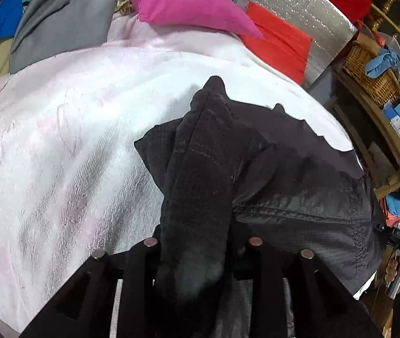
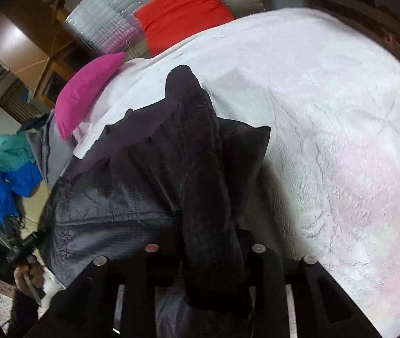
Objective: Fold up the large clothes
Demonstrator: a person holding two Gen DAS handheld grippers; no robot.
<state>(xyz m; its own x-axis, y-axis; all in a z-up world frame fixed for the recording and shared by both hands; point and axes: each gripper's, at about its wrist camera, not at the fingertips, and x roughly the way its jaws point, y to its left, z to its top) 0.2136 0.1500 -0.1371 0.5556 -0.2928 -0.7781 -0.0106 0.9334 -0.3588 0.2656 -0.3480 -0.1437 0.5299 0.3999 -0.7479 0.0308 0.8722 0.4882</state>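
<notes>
A dark garment, black and shiny with stitched seams, is stretched across the near part of a bed covered by a pale pink-white blanket, and a bunched fold of it runs up between the fingers of each tool. The left tool has a thick roll of the cloth lying between its fingers, which stand partly spread; whether the pads press on the cloth cannot be told. The right tool shows the same: a dark roll fills the gap between its fingers, grip unclear. In the left wrist view a hand holding the other tool shows at the right edge. Beyond the garment lie a magenta pillow, a red cushion and a grey garment, with silver quilted sheeting behind them and a wicker basket to the side.
</notes>
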